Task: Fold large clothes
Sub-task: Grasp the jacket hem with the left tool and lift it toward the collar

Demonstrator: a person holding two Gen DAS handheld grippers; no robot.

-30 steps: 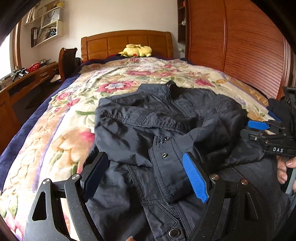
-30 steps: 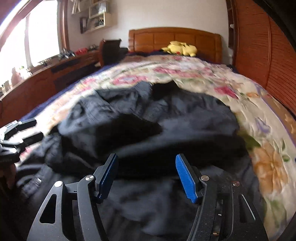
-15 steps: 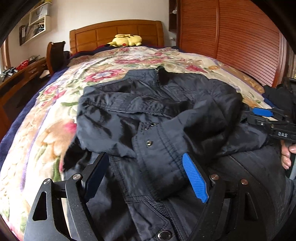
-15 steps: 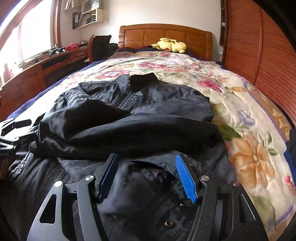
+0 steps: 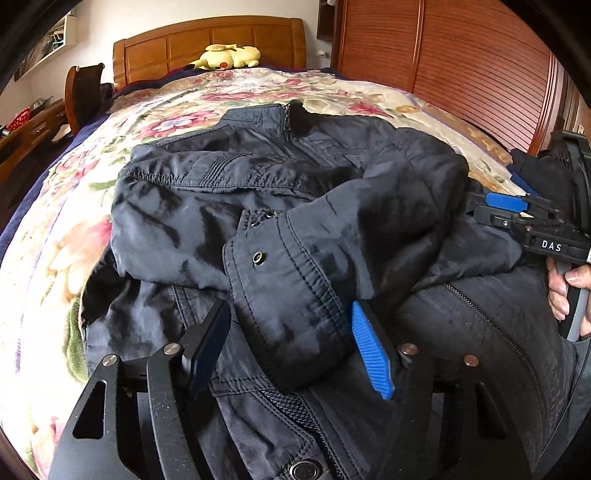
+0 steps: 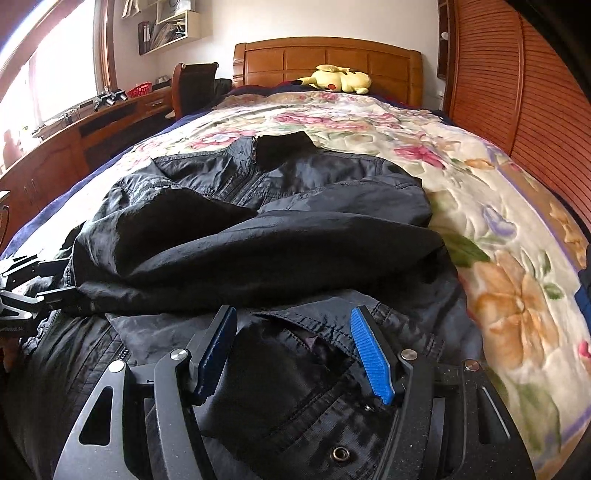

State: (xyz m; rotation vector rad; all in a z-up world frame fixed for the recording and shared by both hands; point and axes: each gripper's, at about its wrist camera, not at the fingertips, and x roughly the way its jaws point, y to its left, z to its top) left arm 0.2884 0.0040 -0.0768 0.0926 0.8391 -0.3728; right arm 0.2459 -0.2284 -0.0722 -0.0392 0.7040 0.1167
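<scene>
A yellow plush toy (image 6: 338, 78) lies at the head of the bed, against the wooden headboard (image 6: 327, 61), well apart from the work area. A wooden chair (image 6: 194, 85) stands beside the bed near the headboard, and a long wooden desk (image 6: 74, 136) runs under the window (image 6: 48, 74); a red basket (image 6: 140, 88) sits on its far end. Wall shelves (image 6: 170, 24) hang above the desk. Slatted wooden panelling (image 5: 461, 62) lines the opposite side of the bed. Nothing lies between either gripper and the garment.

The surface is a floral quilt (image 6: 461, 177) covering the whole bed, cream with pink, orange and green blooms.

The dark jacket (image 5: 295, 221) lies spread on the near half of the quilt. Its long axis runs along the bed: collar and zip top (image 6: 258, 147) point toward the headboard, hem toward the cameras. Both sleeves are folded inward across the chest, the cuff (image 5: 288, 295) of one, with a snap, resting on top near the middle.

The left gripper (image 5: 290, 343) hovers low over the jacket's lower front, jaws wide apart, the folded cuff lying between them ungrasped. The right gripper (image 6: 293, 350) is likewise spread wide over the hem region, holding nothing; in the left view it appears at the jacket's far edge, gripped by a hand (image 5: 567, 295).
</scene>
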